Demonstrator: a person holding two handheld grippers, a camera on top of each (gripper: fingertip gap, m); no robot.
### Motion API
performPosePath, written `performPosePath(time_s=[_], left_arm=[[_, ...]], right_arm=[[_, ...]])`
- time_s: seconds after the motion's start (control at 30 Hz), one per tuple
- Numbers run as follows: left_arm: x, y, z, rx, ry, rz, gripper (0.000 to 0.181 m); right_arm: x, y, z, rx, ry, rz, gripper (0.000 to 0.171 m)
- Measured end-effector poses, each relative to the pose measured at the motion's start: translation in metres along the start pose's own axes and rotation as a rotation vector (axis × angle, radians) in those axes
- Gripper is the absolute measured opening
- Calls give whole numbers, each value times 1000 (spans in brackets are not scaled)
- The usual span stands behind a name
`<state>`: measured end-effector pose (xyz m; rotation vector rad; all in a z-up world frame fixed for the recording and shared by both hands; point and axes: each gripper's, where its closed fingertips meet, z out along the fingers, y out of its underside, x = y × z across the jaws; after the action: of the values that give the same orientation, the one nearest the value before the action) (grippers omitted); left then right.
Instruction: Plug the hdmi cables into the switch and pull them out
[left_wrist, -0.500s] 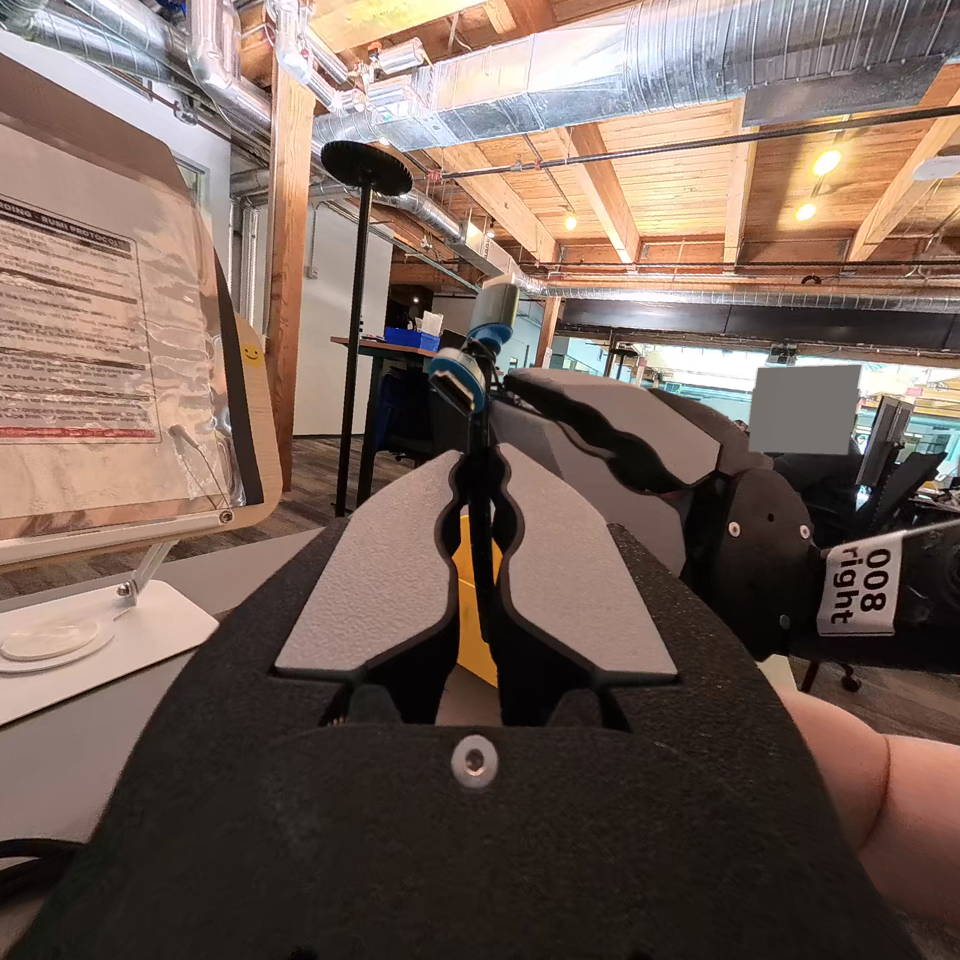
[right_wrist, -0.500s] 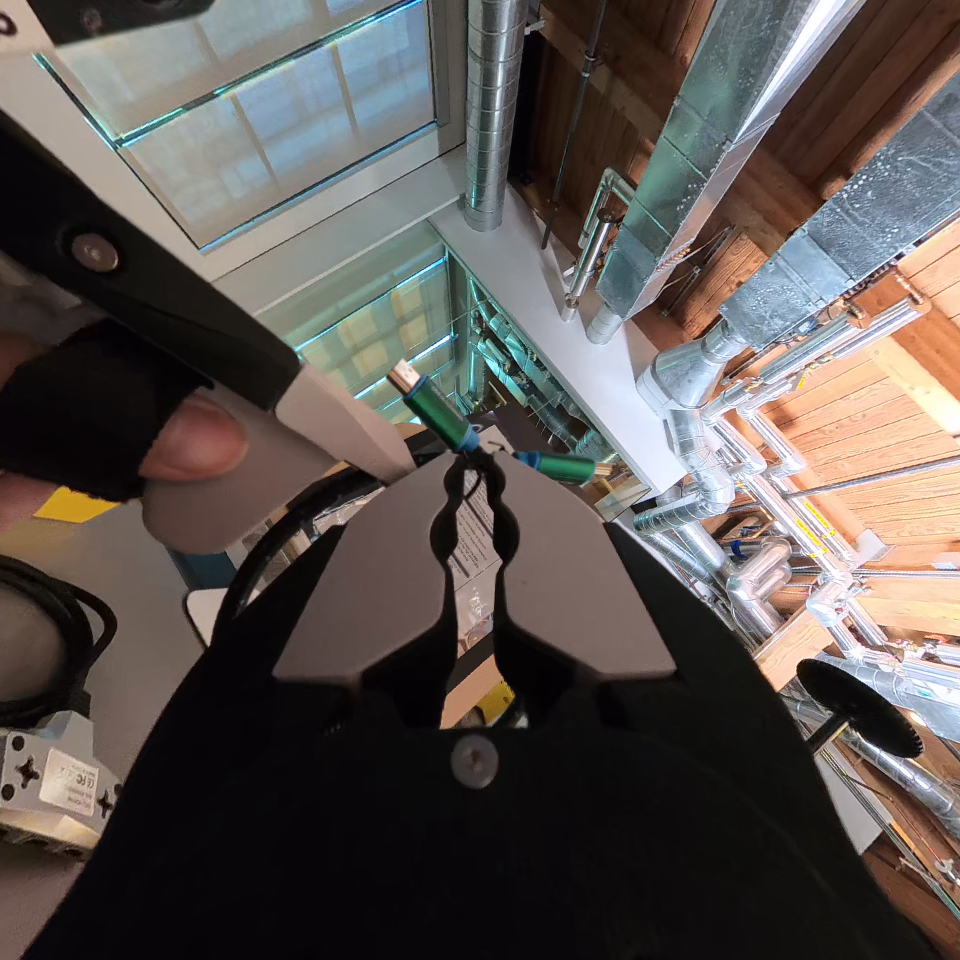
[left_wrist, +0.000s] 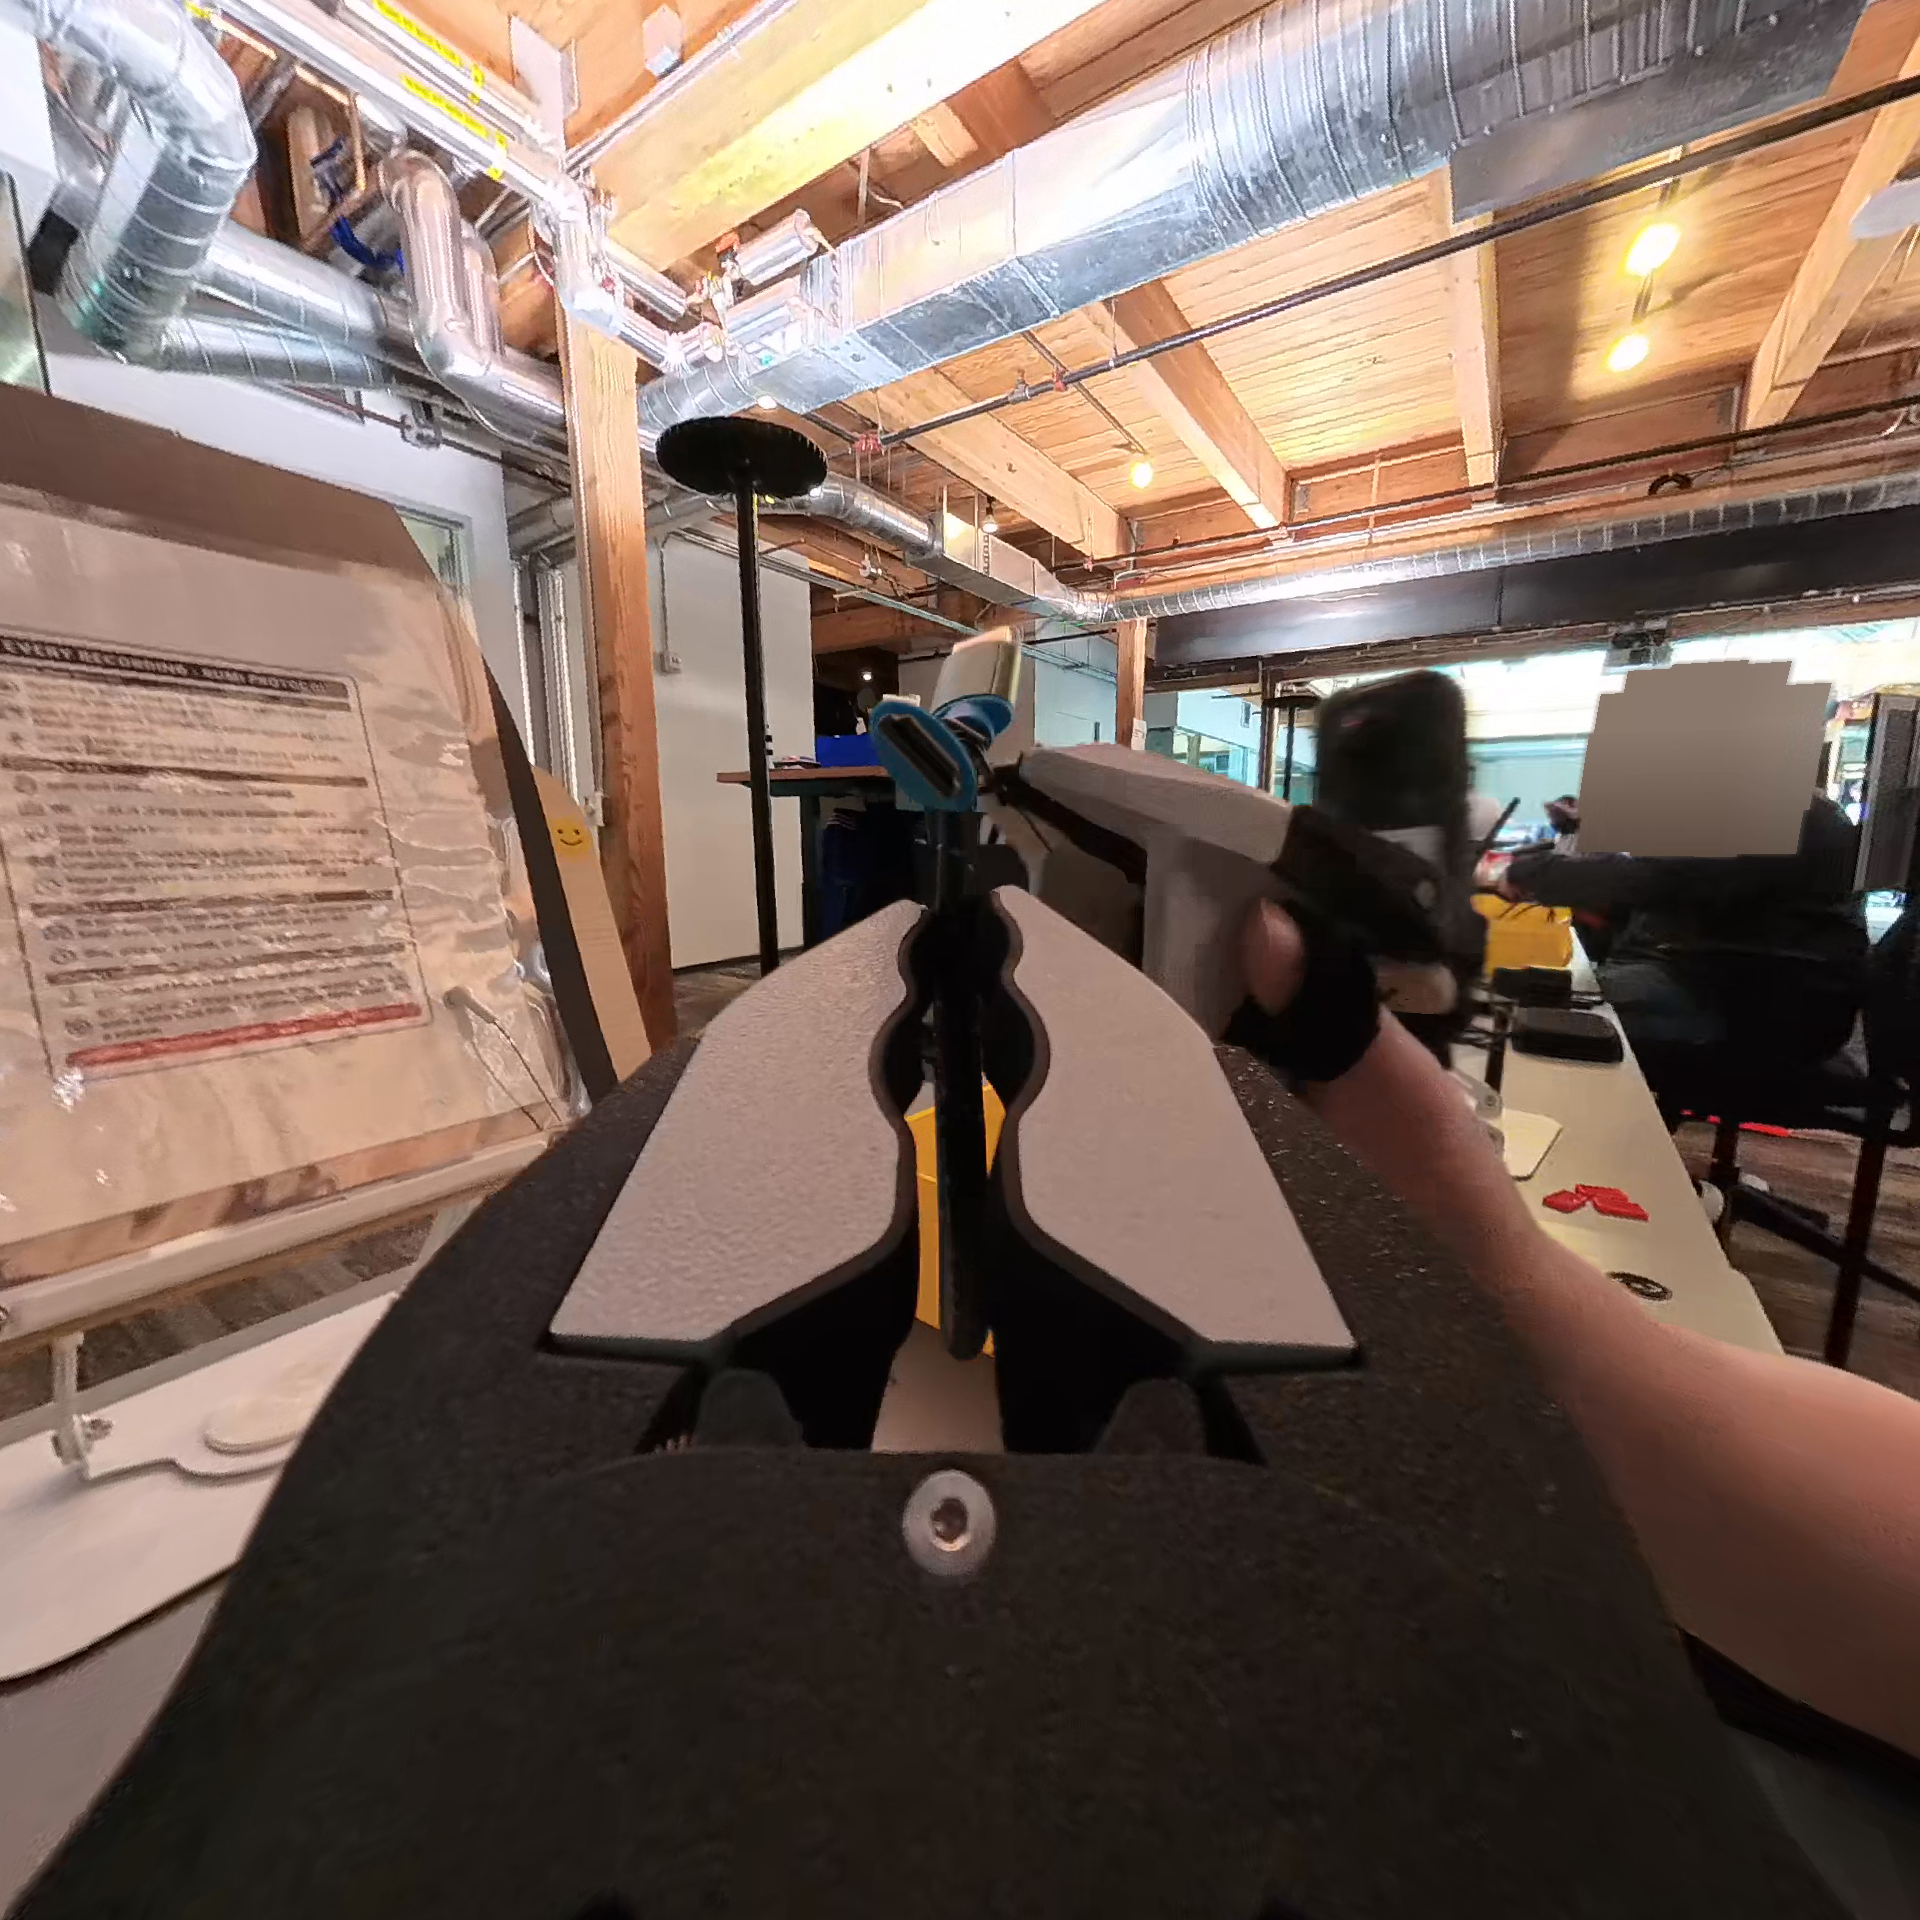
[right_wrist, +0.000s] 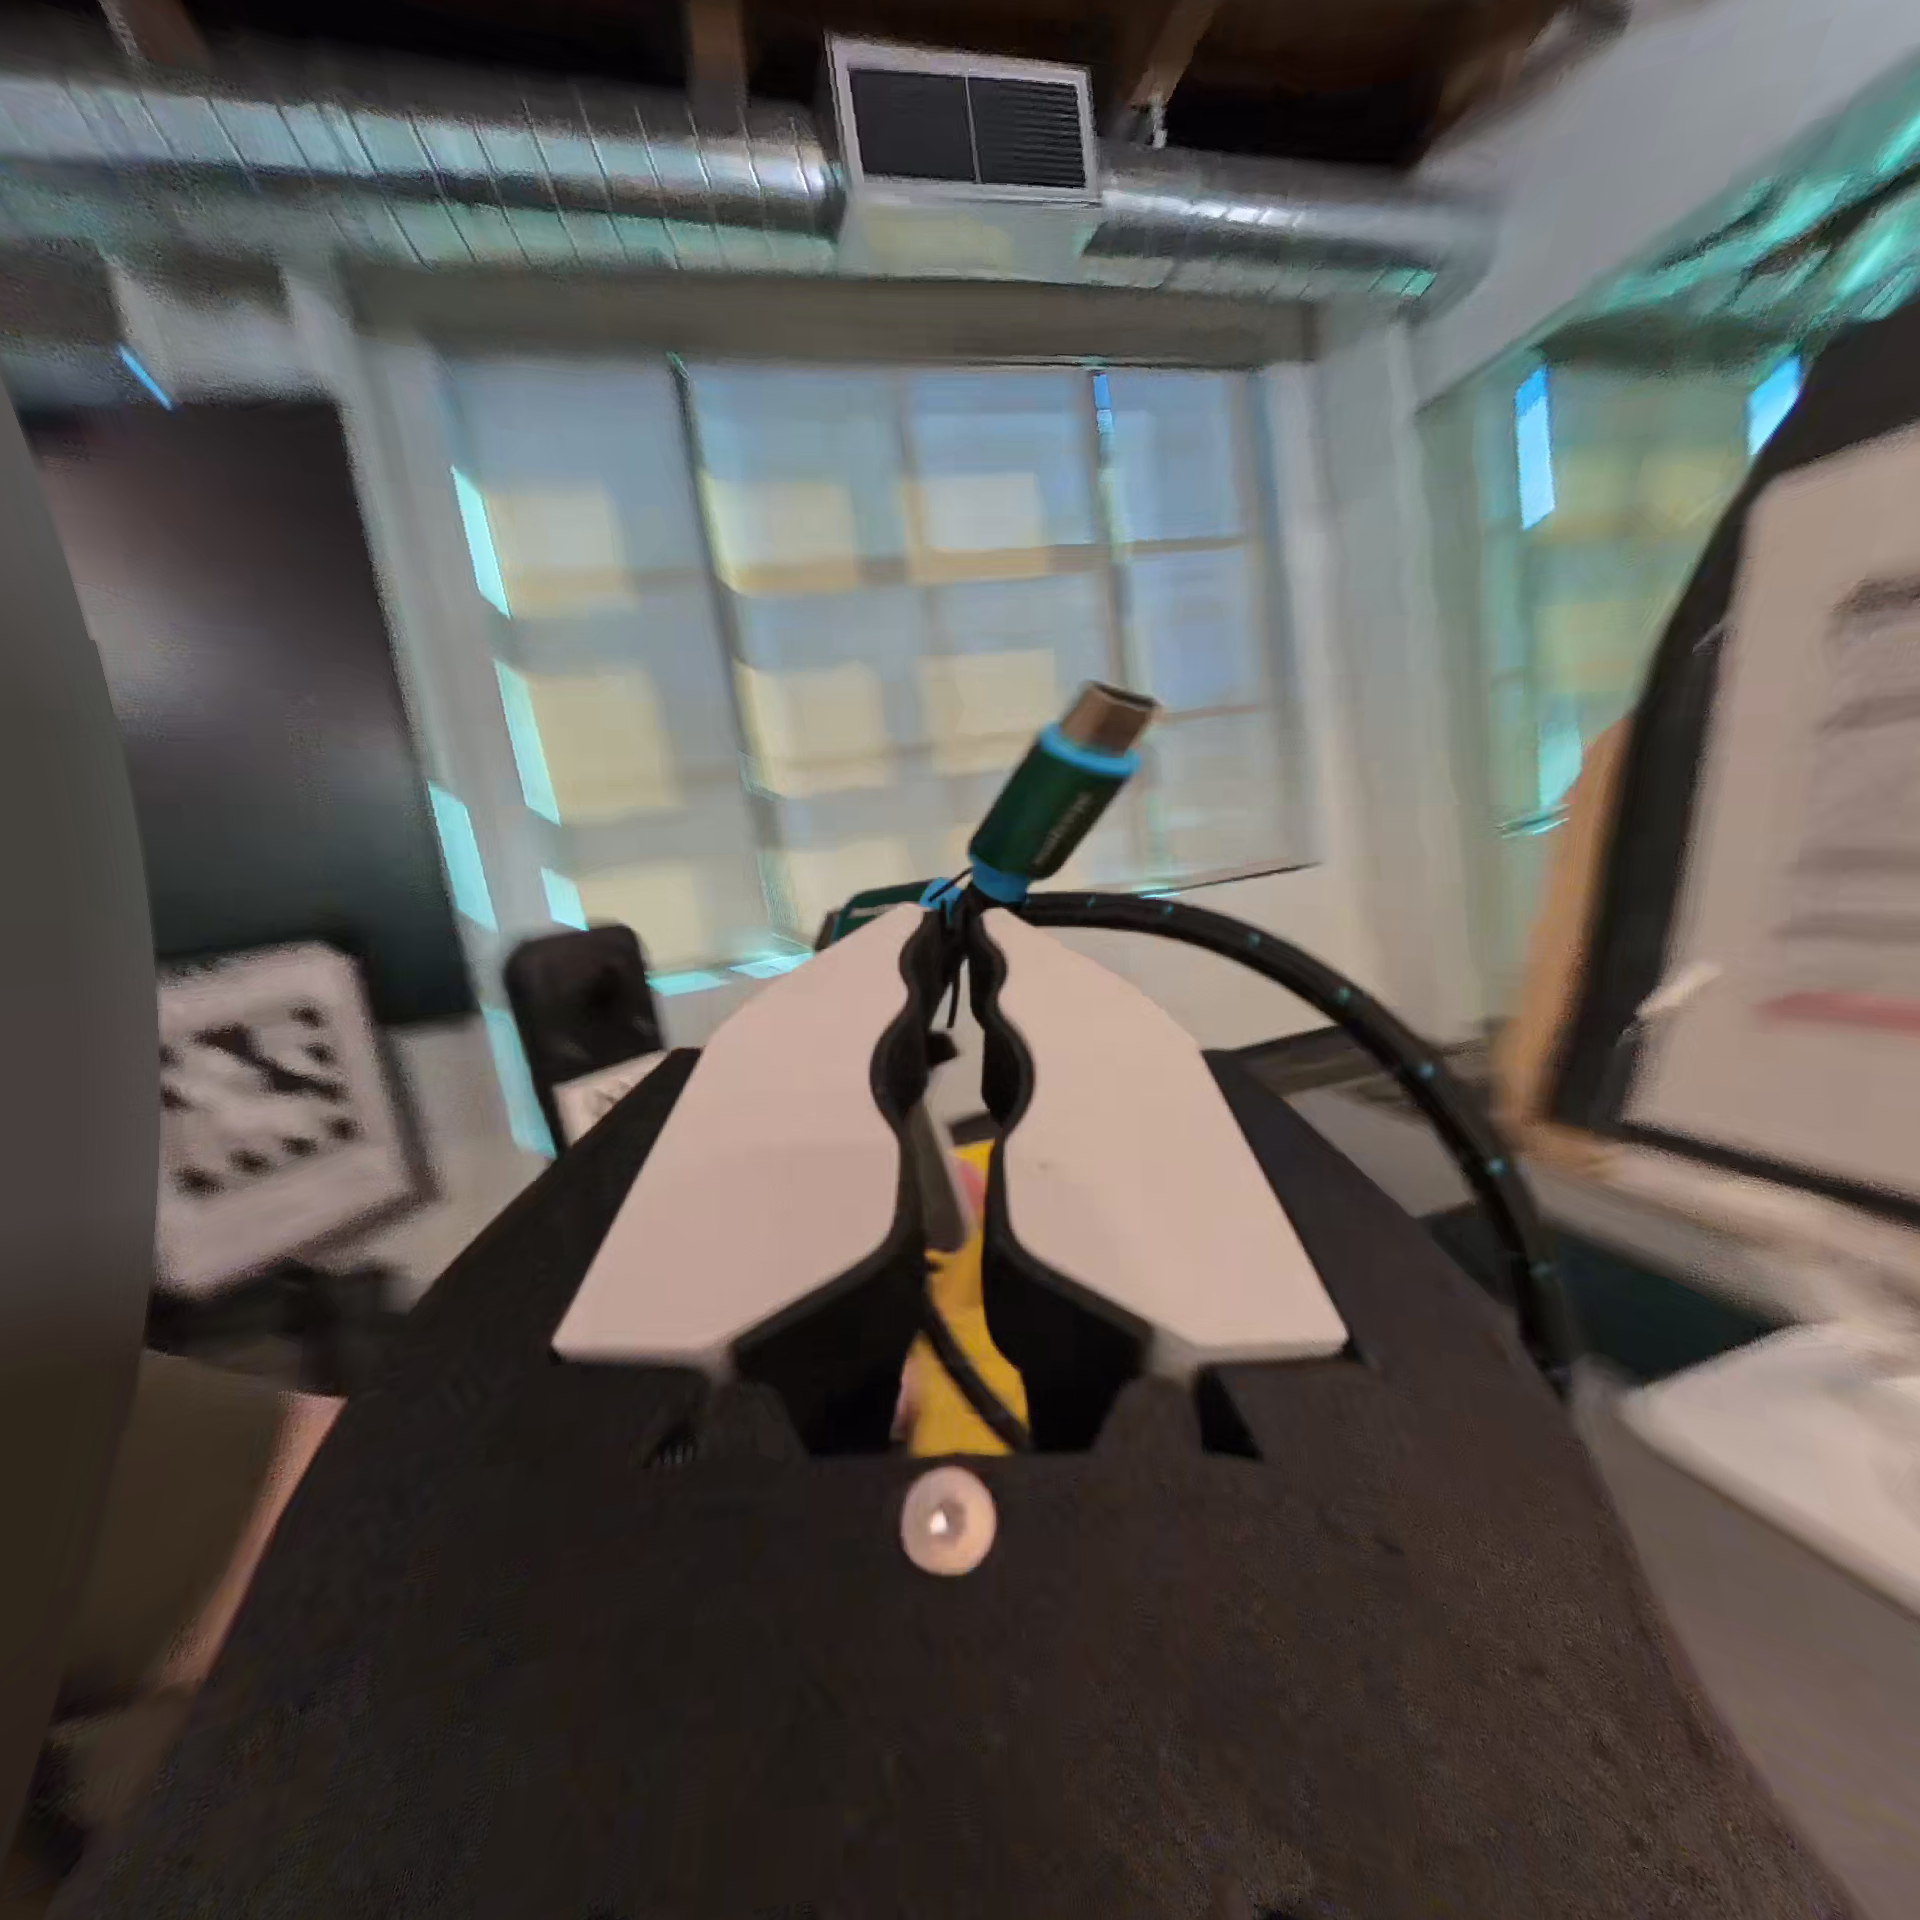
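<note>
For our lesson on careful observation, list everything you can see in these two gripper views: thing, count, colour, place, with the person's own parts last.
HDMI cable: one, black with blue plug, clamped in the left gripper.
Second cable: one, black with a green and blue plug, clamped in the right gripper, curving away to the right.
Instruction board: one, brown with a laminated sheet, left on a white stand.
Black pole stand: one, behind the board.
Yellow bin: one, on the far white table.
Red pieces: a few, same table.
Seated person: one, dark clothes, far right.
Left gripper: black and grey, shut.
Right gripper: black and grey, shut.
Gloved hand: one, holding the right gripper.
</note>
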<state>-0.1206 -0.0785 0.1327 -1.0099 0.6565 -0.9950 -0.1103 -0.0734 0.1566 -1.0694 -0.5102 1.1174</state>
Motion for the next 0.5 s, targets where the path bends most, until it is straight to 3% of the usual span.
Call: performPosePath(time_s=[0.33, 0.43, 0.5], left_arm=[[0, -7, -3, 43, 70, 108, 6], [1, -9, -4, 44, 94, 90, 6], [-1, -10, -3, 33, 84, 93, 7]], right_arm=[[1, 4, 1, 134, -506, 1212, 5], [-2, 5, 0, 130, -600, 1355, 5], [0, 6, 1, 113, -555, 1252, 5]])
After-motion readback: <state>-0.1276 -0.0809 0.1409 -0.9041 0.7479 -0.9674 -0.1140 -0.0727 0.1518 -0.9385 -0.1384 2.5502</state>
